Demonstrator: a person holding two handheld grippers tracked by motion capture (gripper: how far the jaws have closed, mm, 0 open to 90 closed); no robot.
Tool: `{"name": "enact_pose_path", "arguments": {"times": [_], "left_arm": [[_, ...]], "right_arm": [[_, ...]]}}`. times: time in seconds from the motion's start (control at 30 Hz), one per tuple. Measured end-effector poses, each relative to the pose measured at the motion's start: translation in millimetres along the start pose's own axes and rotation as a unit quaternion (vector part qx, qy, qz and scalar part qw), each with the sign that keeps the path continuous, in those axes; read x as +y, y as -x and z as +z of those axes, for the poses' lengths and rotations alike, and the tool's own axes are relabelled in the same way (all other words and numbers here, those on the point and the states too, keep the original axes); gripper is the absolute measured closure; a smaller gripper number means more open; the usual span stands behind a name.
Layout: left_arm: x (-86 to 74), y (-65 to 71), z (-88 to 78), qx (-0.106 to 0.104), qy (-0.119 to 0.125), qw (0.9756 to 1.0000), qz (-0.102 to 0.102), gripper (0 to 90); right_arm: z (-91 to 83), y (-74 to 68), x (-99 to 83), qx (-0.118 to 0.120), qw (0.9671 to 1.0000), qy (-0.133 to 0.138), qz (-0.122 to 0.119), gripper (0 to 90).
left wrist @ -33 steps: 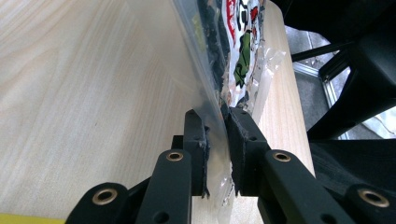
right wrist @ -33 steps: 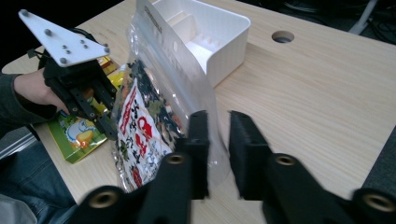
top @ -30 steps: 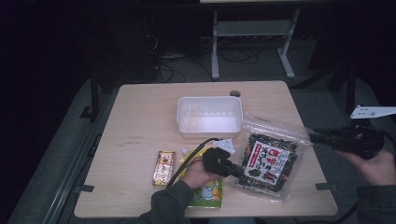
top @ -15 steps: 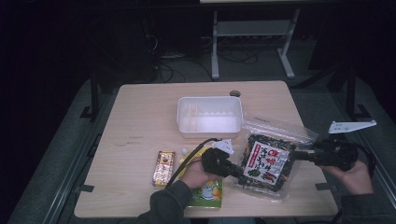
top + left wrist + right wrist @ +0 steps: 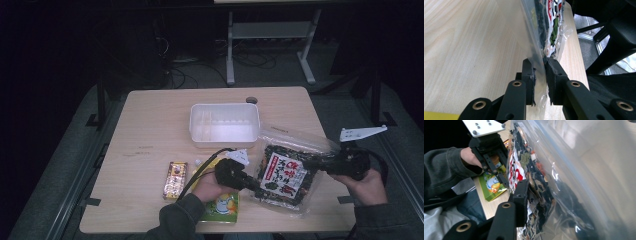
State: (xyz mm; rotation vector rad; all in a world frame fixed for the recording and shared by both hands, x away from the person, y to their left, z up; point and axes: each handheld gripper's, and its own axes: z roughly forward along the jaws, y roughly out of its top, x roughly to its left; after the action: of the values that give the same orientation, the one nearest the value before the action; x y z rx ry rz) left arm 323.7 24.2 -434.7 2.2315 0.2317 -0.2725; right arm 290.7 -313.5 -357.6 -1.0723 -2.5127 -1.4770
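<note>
Now, as we see it:
Left tool (image 5: 248, 178): our jaws are pinched tight on the near edge of the seaweed snack bag (image 5: 287, 172); in the left gripper view the clear film runs up between the two pads (image 5: 529, 75).
Right tool (image 5: 311, 163): its jaws have just been closing on the bag's opposite side; in the right gripper view one jaw lies against the printed face, the other is hidden behind the bag, so we cannot tell whether they press on it.
Seaweed snack bag: it spans between our two tools, its far end toward the white plastic tray (image 5: 225, 123), its underside on the counter (image 5: 150, 125).
Green snack packet (image 5: 222, 206): under our left hand (image 5: 207, 186), just behind the left tool.
Small candy bar (image 5: 175, 180): beyond the left hand, well away from the right tool.
</note>
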Motion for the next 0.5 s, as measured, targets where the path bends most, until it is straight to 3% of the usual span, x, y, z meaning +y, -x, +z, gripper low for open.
{"name": "enact_pose_path", "arguments": {"times": [0.13, 0.17, 0.27, 0.4, 0.5], "left_arm": [[-1.0, -0.6, -2.4, 0.012, 0.003, 0.9999, -0.001, 74.1], [-1.2, -0.3, -2.9, 0.02, 0.001, 0.9998, -0.002, 71.3], [-1.5, 0.5, -4.0, 0.028, 0.0, 0.9996, -0.002, 69.0], [-1.9, 1.8, -7.9, 0.042, 0.0, 0.9991, 0.001, 63.8], [-3.8, 4.4, -16.0, 0.059, 0.007, 0.9982, 0.0, 53.6]], "right_arm": [[-2.6, -4.3, 5.8, 0.019, 0.9998, -0.004, -0.004, 70.6], [-4.5, -7.2, 8.6, 0.042, 0.9991, 0.001, -0.004, 74.8], [-5.4, -9.2, 11.2, 0.063, 0.998, 0.007, 0.0, 76.9], [-5.1, -18.5, 18.4, 0.053, 0.9985, 0.003, -0.01, 77.2], [-9.4, -25.6, 26.1, 0.034, 0.9992, 0.005, -0.019, 77.3]]}}
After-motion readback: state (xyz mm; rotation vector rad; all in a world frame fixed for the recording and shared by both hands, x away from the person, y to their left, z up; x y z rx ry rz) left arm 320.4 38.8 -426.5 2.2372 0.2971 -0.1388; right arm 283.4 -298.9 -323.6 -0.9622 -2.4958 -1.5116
